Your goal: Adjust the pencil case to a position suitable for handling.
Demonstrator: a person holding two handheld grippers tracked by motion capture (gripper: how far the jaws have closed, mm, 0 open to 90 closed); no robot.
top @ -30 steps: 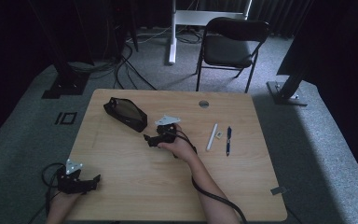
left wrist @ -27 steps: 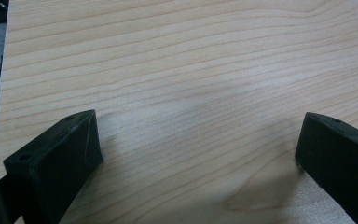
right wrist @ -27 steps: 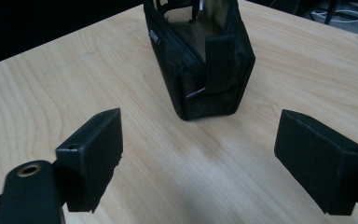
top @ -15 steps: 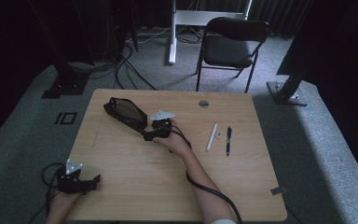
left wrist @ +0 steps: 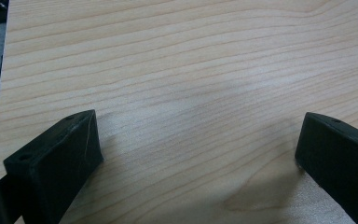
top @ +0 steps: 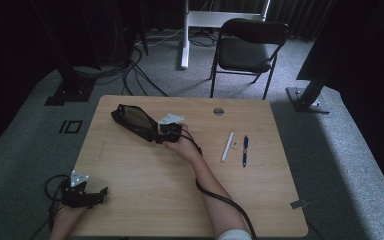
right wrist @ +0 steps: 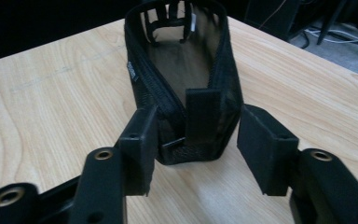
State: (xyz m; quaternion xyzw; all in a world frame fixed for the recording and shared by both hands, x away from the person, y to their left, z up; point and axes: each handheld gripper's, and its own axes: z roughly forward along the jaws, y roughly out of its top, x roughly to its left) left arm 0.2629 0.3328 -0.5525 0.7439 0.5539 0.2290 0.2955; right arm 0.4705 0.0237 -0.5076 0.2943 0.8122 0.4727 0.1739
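My right gripper [top: 161,134] is at the near end of the black mesh pouch [top: 134,121], which lies on the wooden table [top: 190,200] toward its far left. The jaws have just been closing and now stand about half open, with the pouch's end between them. In the right gripper view the left pad sits against the pouch [right wrist: 186,88]; the right pad looks just clear, so no firm grip yet. My left gripper [top: 87,192] rests well back from the pouch at the near-left edge, jaws wide apart over bare wood, holding nothing.
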